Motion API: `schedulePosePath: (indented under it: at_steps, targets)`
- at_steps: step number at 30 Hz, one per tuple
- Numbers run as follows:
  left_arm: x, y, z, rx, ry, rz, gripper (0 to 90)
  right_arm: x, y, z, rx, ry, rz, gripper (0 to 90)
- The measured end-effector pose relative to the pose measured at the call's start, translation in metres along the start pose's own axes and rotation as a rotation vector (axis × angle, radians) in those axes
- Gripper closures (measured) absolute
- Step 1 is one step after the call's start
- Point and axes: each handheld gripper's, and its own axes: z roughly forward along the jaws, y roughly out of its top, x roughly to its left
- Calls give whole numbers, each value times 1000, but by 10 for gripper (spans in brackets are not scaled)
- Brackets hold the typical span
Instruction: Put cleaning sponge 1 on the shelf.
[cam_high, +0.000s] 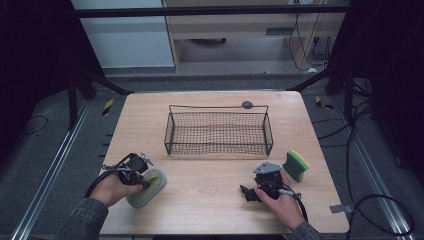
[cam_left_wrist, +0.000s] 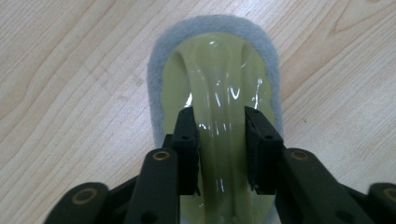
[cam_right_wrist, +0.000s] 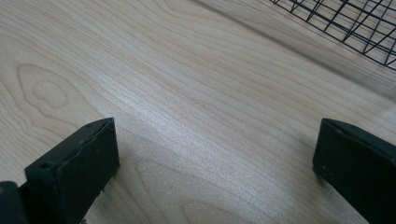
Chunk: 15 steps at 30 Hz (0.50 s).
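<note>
Left gripper (cam_left_wrist: 219, 149) clamps the scrubber's ridge handle (cam_left_wrist: 219, 116), evidently for lifting. Right gripper (cam_right_wrist: 215, 163) idles, jaws apart, near the wire basket (cam_high: 218, 132).

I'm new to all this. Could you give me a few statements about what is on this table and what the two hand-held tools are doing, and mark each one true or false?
1. The left tool is closed on the raised ridge of the scrubbing pad. True.
2. The right tool is holding the green and yellow sponge. False: its jaws stand wide apart over bare wood, and the sponge sits on the table beside that hand.
3. The wire basket has nothing in it. True.
4. The scrubbing pad lies inside the basket. False: it lies on the table, in front of the basket, towards the left.
5. The sponge stands to the right of the basket's near corner. True.
</note>
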Motion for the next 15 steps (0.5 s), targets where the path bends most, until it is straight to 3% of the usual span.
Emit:
schedulePosePath:
  at_steps: [4,10,15]
  targets:
    - [-1,-3,-6,-16,32,18,707,0,0,0,0,0,-3,7]
    - [0,-4,-24,-82,86,61,708,0,-1,0,-7,6,0,7]
    - [2,-2,-34,-116,103,97,708,0,-1,0,-8,4,0,7]
